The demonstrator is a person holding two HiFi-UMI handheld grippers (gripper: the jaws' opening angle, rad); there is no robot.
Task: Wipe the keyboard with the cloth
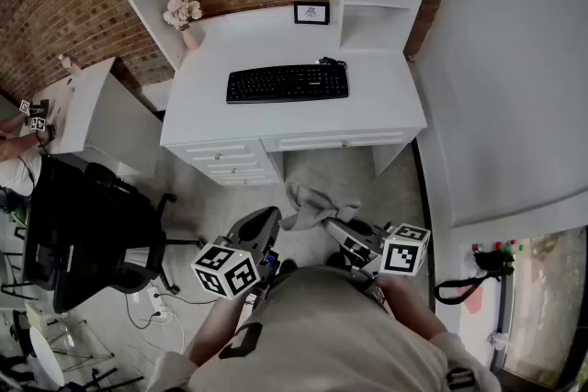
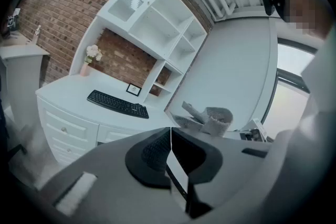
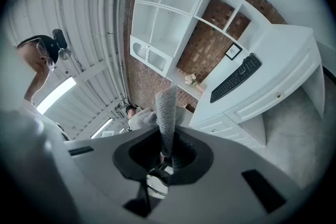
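Observation:
A black keyboard (image 1: 287,83) lies across the middle of the white desk (image 1: 386,106); it also shows in the left gripper view (image 2: 116,104) and in the right gripper view (image 3: 236,78). Both grippers are held low above the floor, in front of the desk and well short of it. My right gripper (image 1: 333,223) is shut on a grey cloth (image 1: 312,205), whose loose end sticks up out of the jaws (image 3: 167,107). My left gripper (image 1: 265,219) hangs beside it, jaws pressed together with nothing in them (image 2: 169,131). The cloth (image 2: 211,118) shows to its right.
A black office chair (image 1: 83,225) stands left of me. On the desk's back are a pink vase with flowers (image 1: 188,18) and a small picture frame (image 1: 311,12) under white shelves. Drawers (image 1: 230,162) front the desk. A second desk (image 1: 92,106) and another person's arm (image 1: 18,147) are far left.

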